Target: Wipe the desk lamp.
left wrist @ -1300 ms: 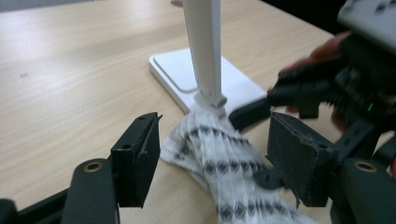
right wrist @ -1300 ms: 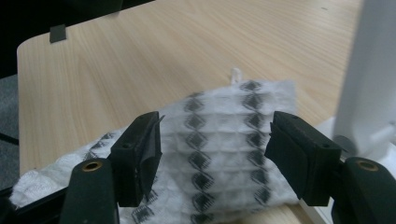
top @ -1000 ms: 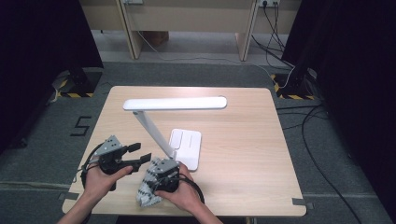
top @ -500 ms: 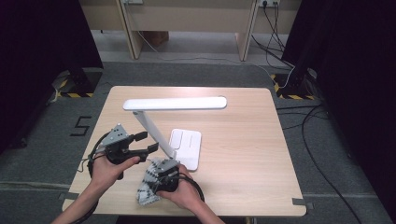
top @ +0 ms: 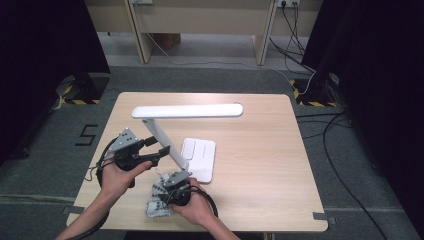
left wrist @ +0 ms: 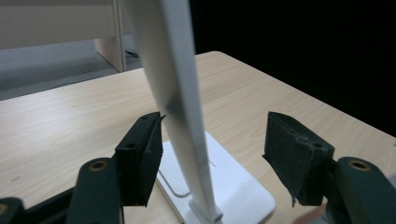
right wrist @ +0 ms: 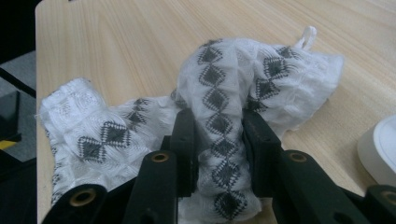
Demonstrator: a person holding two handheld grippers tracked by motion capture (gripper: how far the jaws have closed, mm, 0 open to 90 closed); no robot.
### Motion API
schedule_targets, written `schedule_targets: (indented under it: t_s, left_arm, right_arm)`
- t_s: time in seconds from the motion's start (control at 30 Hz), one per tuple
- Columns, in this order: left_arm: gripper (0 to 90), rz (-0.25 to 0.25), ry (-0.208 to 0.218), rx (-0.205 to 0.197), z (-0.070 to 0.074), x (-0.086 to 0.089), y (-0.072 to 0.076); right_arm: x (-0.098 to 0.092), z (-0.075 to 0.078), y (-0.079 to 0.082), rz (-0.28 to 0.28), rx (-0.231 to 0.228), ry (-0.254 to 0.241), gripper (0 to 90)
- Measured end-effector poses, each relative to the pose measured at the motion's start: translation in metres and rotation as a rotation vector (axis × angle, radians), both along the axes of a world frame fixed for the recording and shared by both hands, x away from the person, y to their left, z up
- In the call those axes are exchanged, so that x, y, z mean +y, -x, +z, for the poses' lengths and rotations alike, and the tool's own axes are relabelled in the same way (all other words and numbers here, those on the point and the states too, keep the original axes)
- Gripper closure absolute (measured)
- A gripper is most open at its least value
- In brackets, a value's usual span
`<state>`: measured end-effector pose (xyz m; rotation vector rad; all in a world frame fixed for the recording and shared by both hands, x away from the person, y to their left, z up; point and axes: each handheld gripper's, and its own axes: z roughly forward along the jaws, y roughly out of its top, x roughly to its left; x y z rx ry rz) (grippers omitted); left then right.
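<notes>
A white desk lamp stands mid-table with a flat base [top: 200, 157], a slanted arm [top: 162, 135] and a long head [top: 187, 111]. My left gripper [top: 157, 146] is open around the arm. In the left gripper view the arm [left wrist: 180, 93] runs between the jaws of that gripper [left wrist: 215, 140], close against the left pad [left wrist: 144, 158] and well apart from the right one; these jaws have just been closing a little. My right gripper [right wrist: 217, 126] has just closed and is shut on a fold of a white cloth with black diamonds [right wrist: 261, 70]. The cloth [top: 156, 206] is bunched near the front edge, under the right gripper [top: 172, 187].
The wooden table [top: 260, 150] has bare surface to the right of the lamp and behind it. The lamp base's rim [right wrist: 380, 149] lies just right of the cloth. Cables trail from both grippers off the table's front left. Dark curtains and floor cables surround the table.
My left gripper has risen and moved toward the lamp arm, so its jaws now straddle it. The right hand has stayed over the cloth.
</notes>
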<state>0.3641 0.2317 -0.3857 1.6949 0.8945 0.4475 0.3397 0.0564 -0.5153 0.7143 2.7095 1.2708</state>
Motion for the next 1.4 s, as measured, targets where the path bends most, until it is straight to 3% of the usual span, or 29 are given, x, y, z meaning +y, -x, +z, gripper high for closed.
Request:
schedule_targets:
  t_s: [0.1, 0.43, 0.67, 1.0, 1.07, 1.23, 1.3, 1.4]
  left_arm:
    - [40.6, 0.034, 0.008, -0.003, 0.0, 0.001, -0.006]
    - [48.1, 0.072, 0.034, -0.018, 0.006, -0.002, -0.013]
    - [55.0, 0.111, 0.034, -0.02, 0.008, -0.006, -0.013]
    - [62.3, 0.144, 0.01, -0.017, 0.01, -0.012, -0.013]
    - [64.8, 0.155, -0.003, -0.018, 0.01, -0.012, -0.013]
    - [65.8, 0.173, -0.007, -0.015, 0.011, -0.015, -0.012]
    - [66.0, 0.176, -0.009, -0.016, 0.011, -0.015, -0.011]
    - [66.2, 0.186, -0.015, -0.013, 0.012, -0.016, -0.011]
  right_arm:
    - [0.0, 0.001, 0.001, 0.01, -0.01, 0.013, 71.0]
    - [-0.005, 0.008, 0.004, 0.009, -0.016, 0.019, 72.2]
    - [-0.025, 0.023, 0.008, 0.008, -0.041, 0.017, 72.4]
    - [-0.063, 0.041, 0.002, -0.091, -0.083, -0.009, 72.4]
    - [-0.07, 0.043, -0.003, -0.134, -0.081, -0.016, 72.3]
    - [-0.071, 0.038, -0.016, -0.206, -0.108, -0.003, 72.1]
    - [-0.07, 0.035, -0.021, -0.23, -0.132, 0.025, 72.1]
    - [-0.067, 0.029, -0.026, -0.266, -0.131, 0.04, 72.2]
